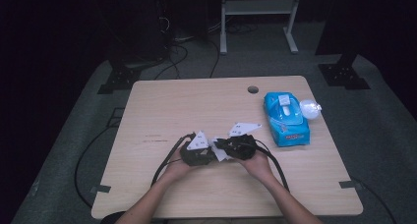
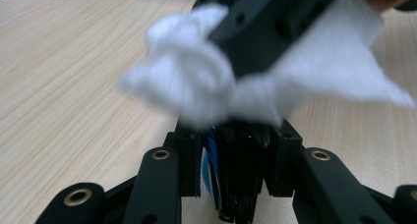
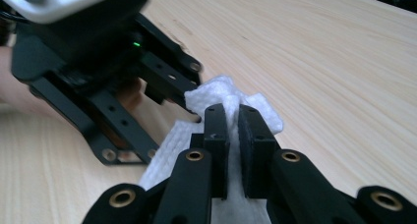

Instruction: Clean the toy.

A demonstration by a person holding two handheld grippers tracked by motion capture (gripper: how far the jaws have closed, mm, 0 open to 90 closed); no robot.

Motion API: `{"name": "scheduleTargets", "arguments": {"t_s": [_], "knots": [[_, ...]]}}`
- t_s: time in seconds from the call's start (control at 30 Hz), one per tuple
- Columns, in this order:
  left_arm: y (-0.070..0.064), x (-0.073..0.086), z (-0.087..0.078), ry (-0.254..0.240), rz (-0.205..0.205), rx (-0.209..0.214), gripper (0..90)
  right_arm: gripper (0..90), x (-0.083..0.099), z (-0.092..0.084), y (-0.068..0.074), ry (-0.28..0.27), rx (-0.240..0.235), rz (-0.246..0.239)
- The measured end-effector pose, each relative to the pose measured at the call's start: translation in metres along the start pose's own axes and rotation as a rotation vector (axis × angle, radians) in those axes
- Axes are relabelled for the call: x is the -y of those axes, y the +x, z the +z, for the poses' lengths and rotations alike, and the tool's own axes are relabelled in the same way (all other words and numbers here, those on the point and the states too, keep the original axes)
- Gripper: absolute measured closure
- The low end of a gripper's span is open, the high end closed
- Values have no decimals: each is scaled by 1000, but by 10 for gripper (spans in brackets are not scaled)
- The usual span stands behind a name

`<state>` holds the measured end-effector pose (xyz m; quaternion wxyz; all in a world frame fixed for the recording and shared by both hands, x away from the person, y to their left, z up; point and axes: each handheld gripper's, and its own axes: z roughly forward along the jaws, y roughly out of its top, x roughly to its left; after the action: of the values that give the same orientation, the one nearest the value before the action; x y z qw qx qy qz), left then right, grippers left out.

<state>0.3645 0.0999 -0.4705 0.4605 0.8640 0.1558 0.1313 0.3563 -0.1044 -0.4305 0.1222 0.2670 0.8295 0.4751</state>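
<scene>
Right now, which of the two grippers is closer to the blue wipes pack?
The right gripper: it sits on the side of the blue wipes pack. The left gripper meets it from the far side; both are shut on the white wipe.

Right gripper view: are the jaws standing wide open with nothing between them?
No, the right gripper has its jaws closed together, pinching the white wipe between them.

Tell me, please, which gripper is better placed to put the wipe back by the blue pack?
Probably right. The right gripper is shut on the wipe and sits nearer the pack; the left gripper, also clamped on it, is farther.
</scene>
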Motion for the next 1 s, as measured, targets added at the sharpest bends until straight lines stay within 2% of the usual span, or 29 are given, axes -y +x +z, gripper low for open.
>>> {"name": "scheduleTargets", "arguments": {"t_s": [0.03,0.13,0.2,0.23,0.3,0.4,0.5,0.57,0.63,0.73,0.77,0.83,0.87,0.93,1.0], "knots": [[0,0,0,-1,1,-1,649,824,2,-7,-5,14,47,-16],[0,-1,1,4,11,-2,649,825,4,-13,-9,19,68,-14],[0,-2,1,6,17,-4,649,824,6,-14,-9,11,57,-6],[0,-2,2,8,17,-5,649,823,5,-11,-4,-6,24,12],[0,-2,2,5,15,-7,649,824,5,-8,-2,-12,16,13],[0,-2,0,7,18,-6,650,824,5,-6,0,-9,20,-12],[1,-1,-1,2,18,-4,650,824,9,-15,-10,5,78,-14],[1,-1,-1,2,23,-7,651,823,16,-27,-21,-3,113,19],[1,-1,0,3,26,-6,651,823,18,-29,-22,-5,110,36],[1,-2,-1,8,26,-7,651,823,16,-27,-19,-5,100,22],[0,-2,-1,9,26,-9,651,823,14,-23,-15,-6,71,17],[0,-1,-1,6,24,-9,651,823,14,-22,-14,-4,72,10],[1,-1,-1,3,22,-8,651,822,15,-24,-17,0,75,16],[2,-1,-1,6,23,-4,651,821,18,-30,-24,4,112,11],[2,-1,-1,1,19,-2,652,821,22,-38,-34,1,143,35]]}}
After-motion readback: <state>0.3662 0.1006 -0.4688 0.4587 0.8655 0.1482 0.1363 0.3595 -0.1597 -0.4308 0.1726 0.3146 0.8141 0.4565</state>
